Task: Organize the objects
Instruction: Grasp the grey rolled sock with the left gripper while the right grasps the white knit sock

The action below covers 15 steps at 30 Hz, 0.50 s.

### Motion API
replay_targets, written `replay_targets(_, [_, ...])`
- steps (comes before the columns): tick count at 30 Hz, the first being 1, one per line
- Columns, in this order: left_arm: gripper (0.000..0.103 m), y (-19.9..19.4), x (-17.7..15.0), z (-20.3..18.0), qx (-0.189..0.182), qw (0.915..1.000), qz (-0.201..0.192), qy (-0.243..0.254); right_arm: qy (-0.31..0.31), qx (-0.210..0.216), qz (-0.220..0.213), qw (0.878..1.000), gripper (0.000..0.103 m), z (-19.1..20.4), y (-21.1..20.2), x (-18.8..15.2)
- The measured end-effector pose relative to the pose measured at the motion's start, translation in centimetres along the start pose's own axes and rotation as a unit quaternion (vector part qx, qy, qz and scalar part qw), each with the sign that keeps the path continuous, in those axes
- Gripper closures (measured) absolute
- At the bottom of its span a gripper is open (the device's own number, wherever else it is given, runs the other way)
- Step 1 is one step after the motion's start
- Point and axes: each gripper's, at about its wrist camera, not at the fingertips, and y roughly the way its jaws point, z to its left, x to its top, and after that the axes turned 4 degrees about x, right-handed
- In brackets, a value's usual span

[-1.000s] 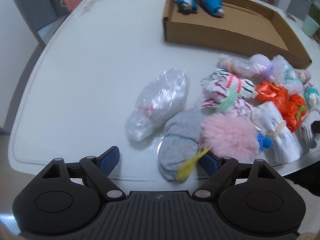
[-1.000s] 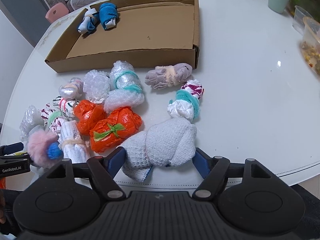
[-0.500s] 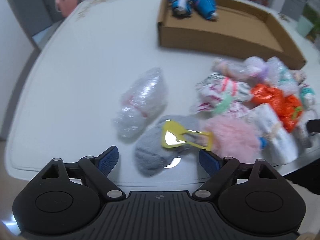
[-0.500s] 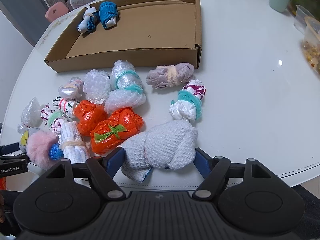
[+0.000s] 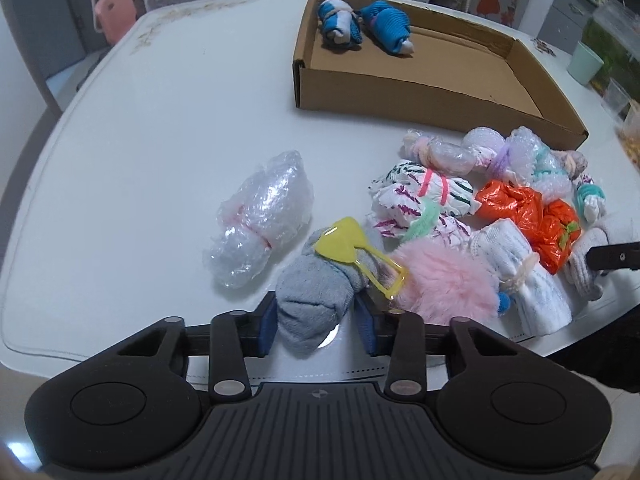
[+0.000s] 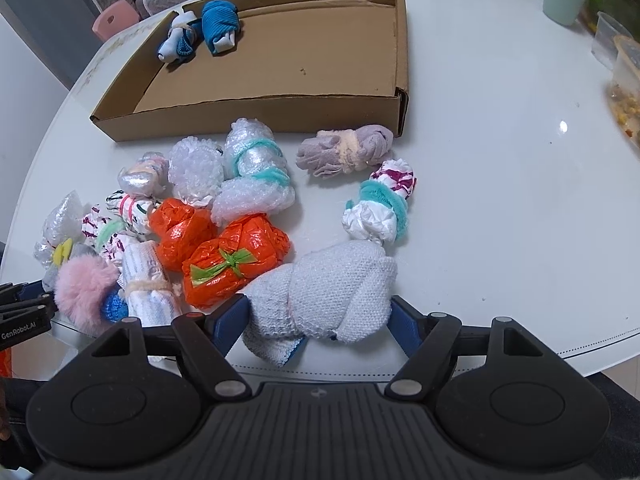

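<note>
The left gripper point(image 5: 318, 326) was closing its jaws on a grey sock bundle point(image 5: 320, 300) with a yellow clip point(image 5: 348, 250), pads already against its sides, while the right gripper point(image 6: 316, 320) sat clamped around a white knitted bundle point(image 6: 324, 296), both at the near edge of the table point(image 6: 500, 200). Sorting looked barely begun: the cardboard box point(image 6: 248, 114) at the far side held only two blue sock rolls point(image 6: 200, 32). Over a dozen wrapped bundles point(image 6: 224, 216) lay heaped on the table just before it.
</note>
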Motion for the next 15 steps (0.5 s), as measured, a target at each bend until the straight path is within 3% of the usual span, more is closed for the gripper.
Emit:
replay_targets(1, [0.067,0.0,0.0,-0.1,0.006,1.0000,0.001,0.004,0.000,0.000,0.000,1.000,0.032,0.0,-0.1,0.0])
replay_targets(5, [0.067,-0.6,-0.1,-0.4,0.031,0.9992,0.004,0.025,-0.003,0.000,-0.007,1.000,0.037,0.0,-0.5,-0.1])
replay_targets(10, [0.067,-1.2,0.0,-0.4,0.043,0.9988,0.002,0.026,-0.004,0.005,-0.009,1.000,0.044,-0.4,-1.1,-0.1])
replay_targets(15, [0.067,-2.7,0.0,0.5,0.079,0.9967,0.008,0.021,0.000,0.011,-0.015,1.000,0.053,-0.8,-1.5,-0.2])
